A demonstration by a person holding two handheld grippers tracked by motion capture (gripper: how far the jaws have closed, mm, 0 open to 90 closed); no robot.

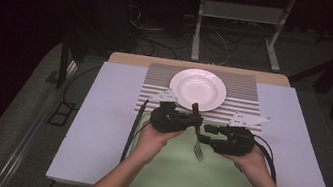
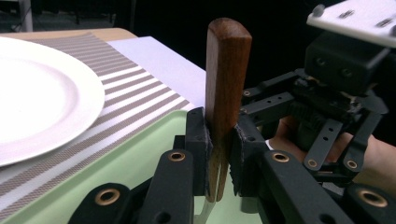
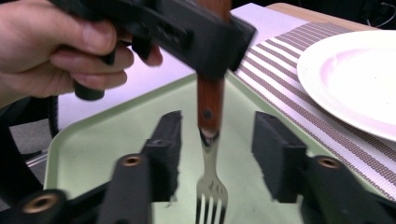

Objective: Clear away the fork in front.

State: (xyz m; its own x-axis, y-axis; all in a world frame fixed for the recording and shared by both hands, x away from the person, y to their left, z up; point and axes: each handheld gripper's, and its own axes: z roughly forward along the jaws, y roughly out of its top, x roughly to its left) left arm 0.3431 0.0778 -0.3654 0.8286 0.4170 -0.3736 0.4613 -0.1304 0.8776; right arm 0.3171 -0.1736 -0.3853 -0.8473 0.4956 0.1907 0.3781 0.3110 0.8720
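Observation:
A fork with a brown wooden handle (image 2: 227,70) stands upright over the green tray (image 1: 221,183), tines (image 3: 211,191) pointing down. My left gripper (image 2: 219,149) is shut on the handle, its pads pressing both sides. In the high view it sits at the tray's far edge (image 1: 195,121). My right gripper (image 3: 217,144) is open: its jaws stand apart on either side of the fork's metal neck without touching it. It faces the left gripper from the right (image 1: 204,133). A hand holds each gripper.
A white plate (image 1: 198,89) rests on a striped placemat (image 1: 250,94) just beyond the tray. Both lie on a pale sheet (image 1: 100,113) covering the table. Cables trail from the grippers. Dark floor, cables and a metal stand lie behind the table.

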